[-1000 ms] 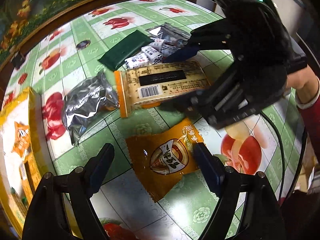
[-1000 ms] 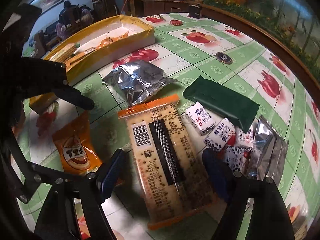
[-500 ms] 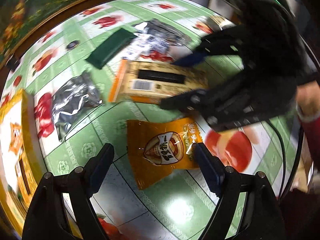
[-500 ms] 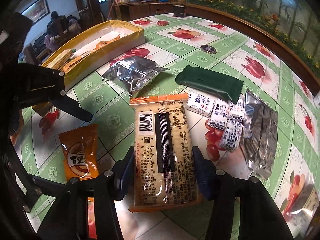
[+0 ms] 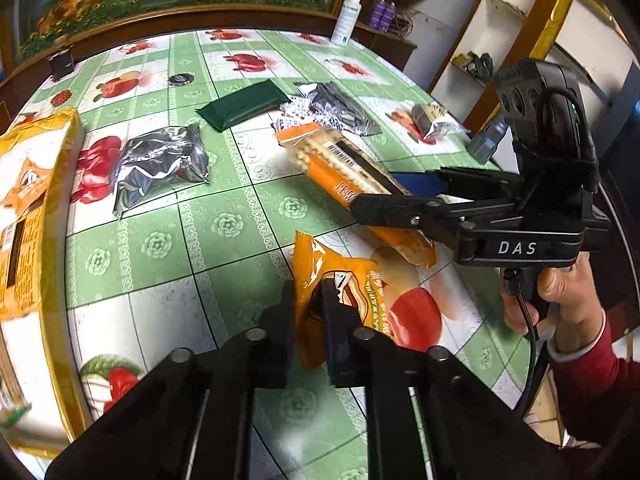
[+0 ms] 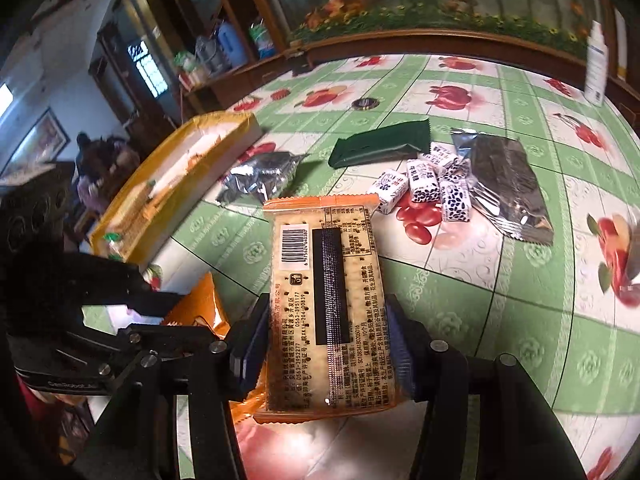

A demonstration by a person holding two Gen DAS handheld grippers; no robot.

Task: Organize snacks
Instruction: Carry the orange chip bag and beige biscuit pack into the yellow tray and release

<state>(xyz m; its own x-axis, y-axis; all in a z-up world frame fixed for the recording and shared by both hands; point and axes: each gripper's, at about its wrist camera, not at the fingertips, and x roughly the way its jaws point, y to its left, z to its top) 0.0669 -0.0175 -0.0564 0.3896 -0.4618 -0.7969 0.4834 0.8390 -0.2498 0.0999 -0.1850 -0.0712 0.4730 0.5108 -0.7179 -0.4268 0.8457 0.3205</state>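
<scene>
Two snacks in play at once here. The cracker pack (image 6: 326,304) sits lifted clear of the table, clamped across its width by the right gripper (image 6: 325,346), the blue pads (image 6: 252,344) pressing on its two long edges near the end closest to the camera. That looks a sound hold: the pack reads as stiff and flat, light enough, but crackers snap, so a firm squeeze on the edges beats any pinch across the face. The film wrapper looks slick, so the free end could sag or slide.

Just beside it, the small orange snack packet (image 5: 340,296) is pinched in the left gripper (image 5: 306,312), jaws clenched nearly together on the crinkled wrapper. Soft, puffy, featherlight by the look of it; it is crumpling under the grip, and a hold on the sealed edge would spare the contents.

Farther out on the fruit-patterned tablecloth (image 5: 224,224) lie a silver foil bag (image 5: 160,160), a dark green packet (image 5: 244,104), a cluster of small white candies (image 6: 424,184) and another foil pack (image 6: 504,176). The yellow box (image 6: 192,172) waits at the left, likely the destination.
</scene>
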